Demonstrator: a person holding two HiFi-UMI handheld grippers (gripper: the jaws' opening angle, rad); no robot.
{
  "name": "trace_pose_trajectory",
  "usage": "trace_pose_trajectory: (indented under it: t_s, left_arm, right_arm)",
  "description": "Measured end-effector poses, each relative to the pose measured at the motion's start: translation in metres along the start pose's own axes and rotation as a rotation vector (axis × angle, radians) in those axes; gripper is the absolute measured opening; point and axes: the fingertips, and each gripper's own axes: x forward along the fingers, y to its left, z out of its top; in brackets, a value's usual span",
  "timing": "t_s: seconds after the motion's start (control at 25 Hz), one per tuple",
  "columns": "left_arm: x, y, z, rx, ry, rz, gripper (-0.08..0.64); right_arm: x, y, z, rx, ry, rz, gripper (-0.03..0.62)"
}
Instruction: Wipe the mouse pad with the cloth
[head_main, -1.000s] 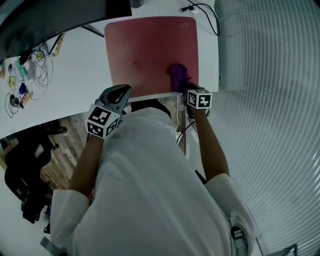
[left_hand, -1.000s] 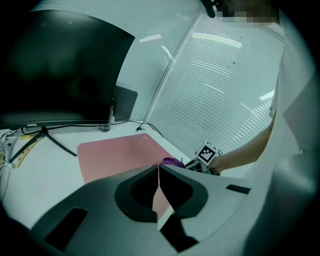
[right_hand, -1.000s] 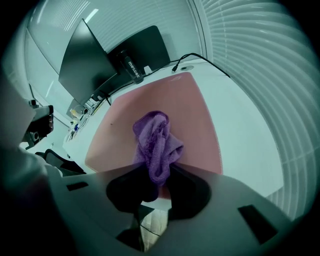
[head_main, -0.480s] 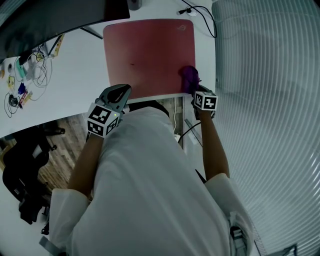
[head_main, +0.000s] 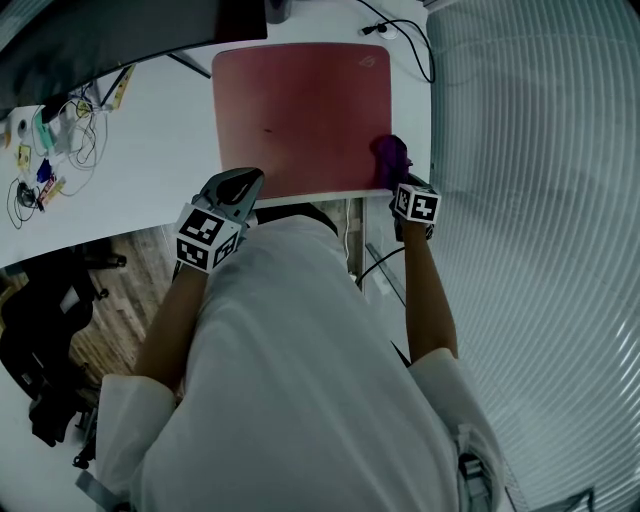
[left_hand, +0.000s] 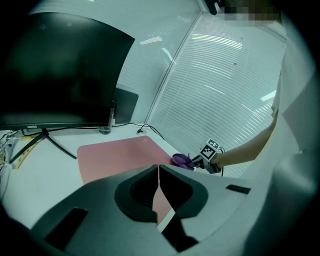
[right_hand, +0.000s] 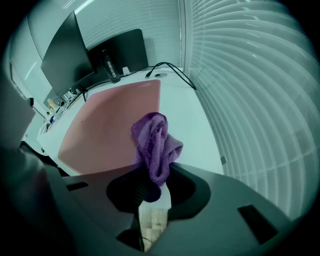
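A red mouse pad (head_main: 300, 115) lies on the white desk (head_main: 150, 150). My right gripper (head_main: 398, 178) is shut on a bunched purple cloth (head_main: 391, 155), which rests at the pad's near right corner and partly over the white desk. In the right gripper view the cloth (right_hand: 155, 142) hangs between the jaws of my right gripper (right_hand: 155, 176), with the pad (right_hand: 110, 125) to its left. My left gripper (head_main: 238, 188) hovers at the desk's front edge, by the pad's near left corner. Its jaws are shut with nothing between them in the left gripper view (left_hand: 159, 172).
A dark monitor (head_main: 100, 30) stands at the back left, with its stand leg (left_hand: 55, 142) on the desk. Tangled cables and small items (head_main: 55, 135) lie at the left. A black cable (head_main: 410, 35) runs at the back right. Blinds (head_main: 540, 200) line the right side. A chair (head_main: 45, 340) stands below left.
My right gripper has dragged the cloth rightward across the pad's near part to its right corner. The left gripper has stayed in place.
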Motion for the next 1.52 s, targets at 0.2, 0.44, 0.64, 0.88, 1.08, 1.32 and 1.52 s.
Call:
trace_pose_trajectory:
  t_s: [0.2,0.44,0.64,0.88,1.08,1.32,1.52]
  left_arm:
    - [-0.004,0.002,0.001,-0.009,-0.01,0.003,0.023]
    - [-0.018,0.014,-0.004,-0.031,-0.018,0.037,0.023]
    - [-0.033,0.03,-0.011,-0.062,-0.02,0.069,0.023]
    - [-0.042,0.041,-0.016,-0.083,-0.027,0.077,0.023]
    - [-0.051,0.047,-0.019,-0.091,-0.03,0.077,0.023]
    - [-0.063,0.055,-0.027,-0.101,-0.028,0.082,0.023]
    - [-0.068,0.058,-0.031,-0.104,-0.032,0.082,0.023]
  right_arm:
    - [-0.009,-0.012,0.027,0.021,-0.066,-0.035,0.098]
    - [-0.002,-0.015,0.057,0.001,-0.076,-0.102,0.098]
    - [0.008,0.0,0.065,-0.024,-0.057,-0.123,0.098]
    - [0.018,0.028,0.065,-0.059,-0.034,-0.096,0.098]
    - [0.022,0.041,0.062,-0.049,-0.012,-0.086,0.098]
    - [0.026,0.051,0.06,-0.045,0.012,-0.075,0.098]
    - [0.028,0.06,0.059,-0.054,0.017,-0.07,0.098]
